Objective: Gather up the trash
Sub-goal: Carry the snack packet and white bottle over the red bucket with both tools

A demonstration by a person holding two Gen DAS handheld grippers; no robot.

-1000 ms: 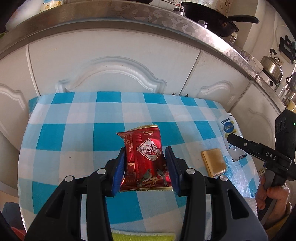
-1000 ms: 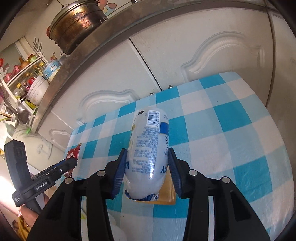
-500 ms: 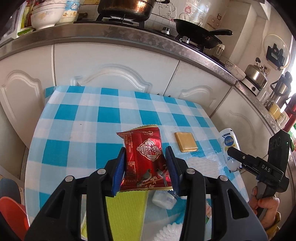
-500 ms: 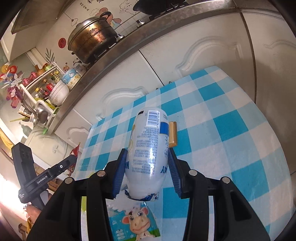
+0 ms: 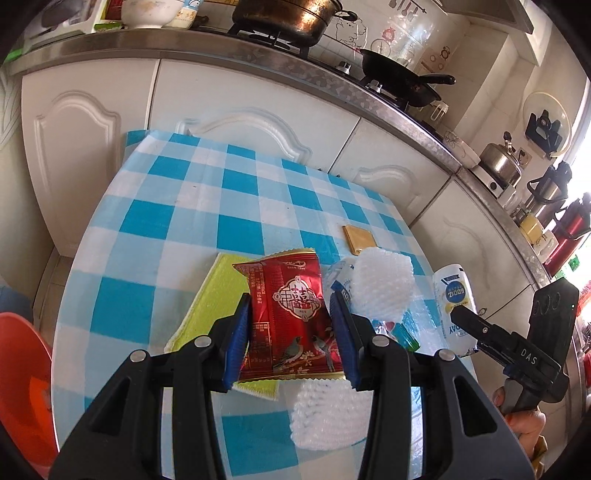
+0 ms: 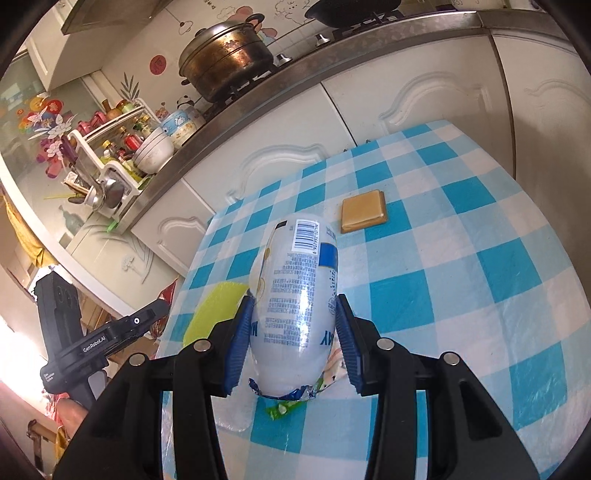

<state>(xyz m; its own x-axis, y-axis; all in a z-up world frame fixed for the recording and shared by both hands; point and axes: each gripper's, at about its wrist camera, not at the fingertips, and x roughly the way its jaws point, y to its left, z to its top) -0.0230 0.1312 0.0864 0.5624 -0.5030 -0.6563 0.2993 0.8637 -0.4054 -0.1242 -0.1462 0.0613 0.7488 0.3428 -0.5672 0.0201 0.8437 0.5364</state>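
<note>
My left gripper (image 5: 293, 325) is shut on a red foil snack wrapper (image 5: 291, 314) and holds it above the checked table (image 5: 177, 221). My right gripper (image 6: 293, 336) is shut on a white plastic drink bottle (image 6: 295, 295) and holds it above the table; the bottle also shows at the right of the left wrist view (image 5: 452, 306). A gold square packet (image 6: 364, 210) lies flat on the cloth, also seen in the left wrist view (image 5: 359, 238). White foam netting (image 5: 382, 290) and a second foam piece (image 5: 328, 413) lie below my left gripper.
A yellow-green cloth (image 5: 210, 306) lies on the table under the wrapper. An orange bin (image 5: 20, 387) stands at the left edge. White kitchen cabinets (image 5: 240, 99) and a steel counter with a pot (image 5: 288, 14) stand behind the table.
Both grippers have lifted and pulled back from the table with their loads. The table looks farther away, and the yellow-green cloth, the foam netting and the orange bin have come into view.
</note>
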